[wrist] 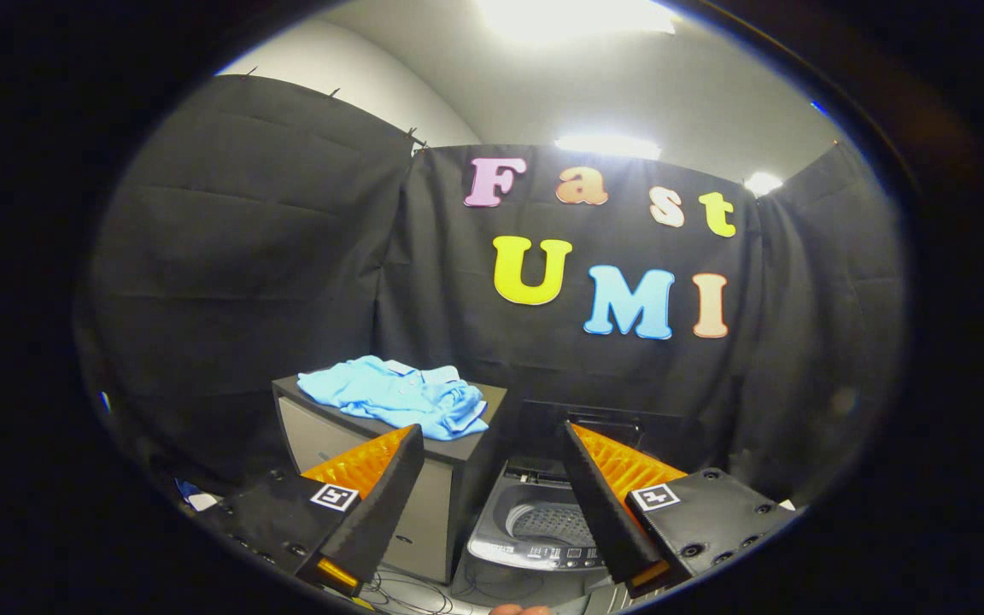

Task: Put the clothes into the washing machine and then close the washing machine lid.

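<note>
Black cloth (270, 248) hangs as the booth's wall across most of the frame, with a pale ceiling (629, 85) and bright lights above it in the upper part. Below the middle of the frame, left of centre, stands a boxy cabinet (432, 512) with a dark top and a lighter front. To its right, lower centre, sits the washing machine (535, 530), seen from above: its lid (594, 427) stands raised at the back, and the perforated drum shows through the open mouth, with a strip of buttons along the front rim. On the cabinet's top lies a crumpled light blue shirt (398, 395), spread from the left edge to the near right corner, well apart from the washer's opening. The gripper (492, 444) hangs in the lower part of the frame with its jaws spread wide and nothing between them; the left finger sits in front of the cabinet, the right one over the washer's right side. Thin cables (411, 598) trail on the floor at the bottom, and a small pale shape at the very bottom edge may be a fingertip, though it is too cropped to tell.
</note>
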Tool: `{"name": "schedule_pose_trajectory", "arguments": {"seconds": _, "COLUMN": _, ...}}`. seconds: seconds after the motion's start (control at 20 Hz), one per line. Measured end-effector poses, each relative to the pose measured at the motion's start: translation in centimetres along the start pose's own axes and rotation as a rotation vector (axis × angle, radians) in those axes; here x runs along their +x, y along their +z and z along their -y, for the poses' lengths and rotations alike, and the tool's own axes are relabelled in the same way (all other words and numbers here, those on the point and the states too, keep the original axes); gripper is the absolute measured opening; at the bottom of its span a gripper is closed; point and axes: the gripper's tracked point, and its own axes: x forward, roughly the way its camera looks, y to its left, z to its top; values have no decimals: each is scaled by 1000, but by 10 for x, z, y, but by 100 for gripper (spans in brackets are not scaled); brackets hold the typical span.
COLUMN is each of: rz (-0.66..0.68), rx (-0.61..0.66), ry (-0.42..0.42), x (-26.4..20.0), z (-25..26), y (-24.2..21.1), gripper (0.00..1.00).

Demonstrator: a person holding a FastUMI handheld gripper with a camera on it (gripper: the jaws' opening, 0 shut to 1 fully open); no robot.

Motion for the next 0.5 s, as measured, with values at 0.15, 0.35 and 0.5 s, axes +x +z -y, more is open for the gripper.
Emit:
{"name": "schedule_pose_trajectory", "arguments": {"seconds": 0.15, "rz": 12, "rx": -14, "ry": 89, "x": 19, "z": -16, "y": 31, "gripper": 100}}
{"name": "schedule_pose_trajectory", "arguments": {"seconds": 0.35, "rz": -6, "rx": -92, "ry": 89, "x": 36, "z": -11, "y": 57, "gripper": 100}}
{"name": "schedule_pose_trajectory", "arguments": {"seconds": 0.5, "rz": -10, "rx": -111, "ry": 113, "x": 51, "z": -24, "y": 67, "gripper": 100}}
